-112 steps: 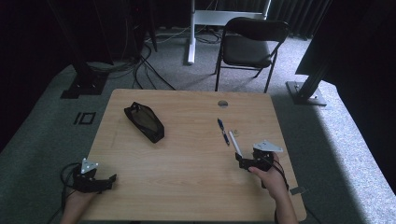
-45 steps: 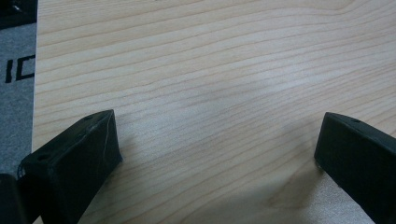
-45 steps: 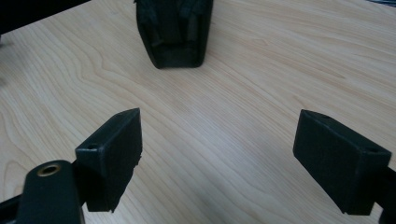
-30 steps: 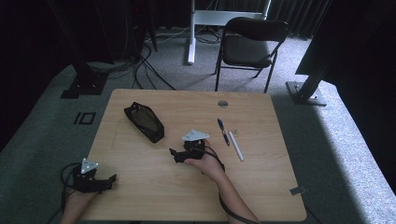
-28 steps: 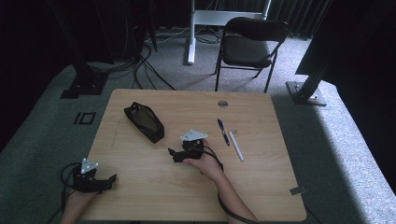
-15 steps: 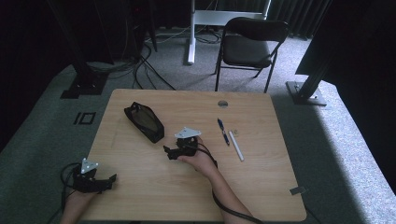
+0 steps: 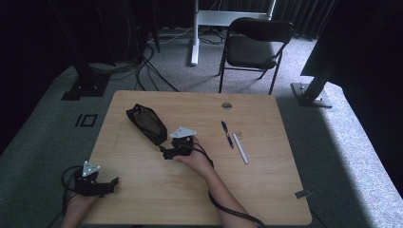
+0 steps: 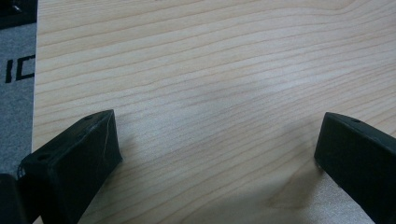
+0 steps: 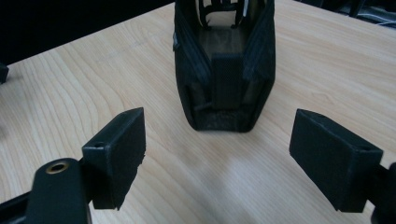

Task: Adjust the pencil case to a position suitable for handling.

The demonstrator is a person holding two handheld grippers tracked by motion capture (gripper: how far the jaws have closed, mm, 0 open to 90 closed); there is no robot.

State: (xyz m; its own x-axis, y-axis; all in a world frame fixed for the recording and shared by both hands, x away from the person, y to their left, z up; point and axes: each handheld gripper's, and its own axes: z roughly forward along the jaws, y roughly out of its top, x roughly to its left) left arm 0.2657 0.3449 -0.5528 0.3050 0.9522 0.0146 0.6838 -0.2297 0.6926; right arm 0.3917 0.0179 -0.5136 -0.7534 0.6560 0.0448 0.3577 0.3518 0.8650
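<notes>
Near the desk's middle, a soft, light pouch is faced by the right gripper, jaws apart; its near end could be pinched.

Desk: pale wood w/ wavy grain lines. Pouch upper left of centre: black, mesh-look sides. Both claws black; right claw, left claw w/ grey plates. Pen: dark blue. Marker: white. Carpet: grey.
</notes>
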